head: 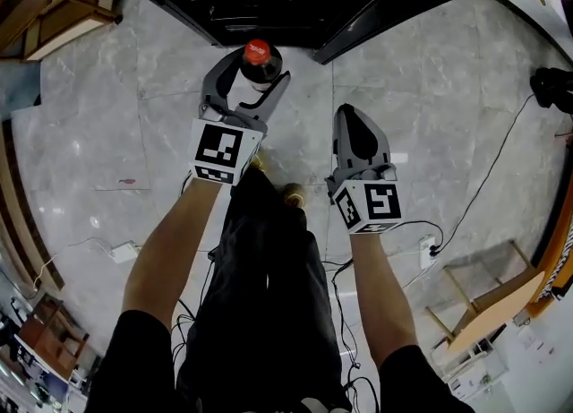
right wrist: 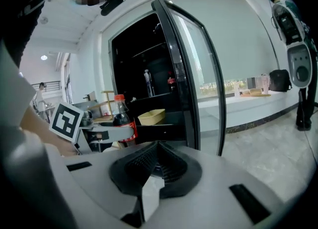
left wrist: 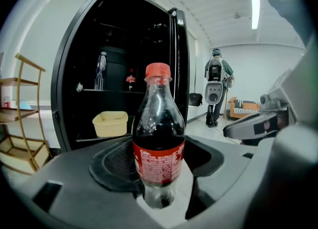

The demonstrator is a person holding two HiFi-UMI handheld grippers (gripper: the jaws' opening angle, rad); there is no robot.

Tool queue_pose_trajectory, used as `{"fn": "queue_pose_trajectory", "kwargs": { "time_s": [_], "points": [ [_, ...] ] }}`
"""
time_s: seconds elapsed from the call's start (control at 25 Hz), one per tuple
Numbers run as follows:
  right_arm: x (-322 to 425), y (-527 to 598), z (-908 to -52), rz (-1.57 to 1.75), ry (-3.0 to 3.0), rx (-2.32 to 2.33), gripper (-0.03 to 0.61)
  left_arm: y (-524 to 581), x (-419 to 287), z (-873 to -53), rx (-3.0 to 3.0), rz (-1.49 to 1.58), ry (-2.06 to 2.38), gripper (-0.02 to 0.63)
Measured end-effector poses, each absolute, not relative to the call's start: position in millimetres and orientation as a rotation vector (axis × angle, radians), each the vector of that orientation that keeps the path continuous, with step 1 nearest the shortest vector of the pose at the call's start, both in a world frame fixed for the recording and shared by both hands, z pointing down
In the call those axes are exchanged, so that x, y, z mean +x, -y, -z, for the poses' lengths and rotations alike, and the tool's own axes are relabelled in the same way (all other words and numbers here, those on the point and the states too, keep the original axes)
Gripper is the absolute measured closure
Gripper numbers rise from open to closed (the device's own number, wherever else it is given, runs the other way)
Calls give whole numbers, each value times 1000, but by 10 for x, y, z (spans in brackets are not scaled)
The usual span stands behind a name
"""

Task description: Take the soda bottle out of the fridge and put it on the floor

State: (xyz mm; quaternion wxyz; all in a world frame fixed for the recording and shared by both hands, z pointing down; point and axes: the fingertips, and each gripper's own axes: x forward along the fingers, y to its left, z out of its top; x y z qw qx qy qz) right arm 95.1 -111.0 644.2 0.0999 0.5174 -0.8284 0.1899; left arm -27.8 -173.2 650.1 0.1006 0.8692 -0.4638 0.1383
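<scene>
A soda bottle with a red cap, red label and dark drink stands upright between the jaws of my left gripper, just in front of the open fridge. In the left gripper view the bottle fills the middle, and the left gripper is shut on its lower body. Pale floor shows below its base; I cannot tell whether it touches. My right gripper hangs to the right, shut and holding nothing. From the right gripper view the bottle shows at the left.
The fridge door stands open on the right. A yellow tray sits on a fridge shelf, with two bottles higher up. A wooden rack stands left, a wooden chair and cables right. A person stands far off.
</scene>
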Motion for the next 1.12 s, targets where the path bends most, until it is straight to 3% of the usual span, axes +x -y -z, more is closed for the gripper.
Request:
{"fn": "queue_pose_trajectory", "kwargs": {
  "time_s": [0.56,1.12],
  "points": [
    [662,1316,-8671,-627,2404,1471,554,1760,-455,-8727,2523,-466,1332,307],
    [422,1553,-10095,-618,2447,1338,554,2069,-470,-10175,2507,-435,1362,307]
  ]
}}
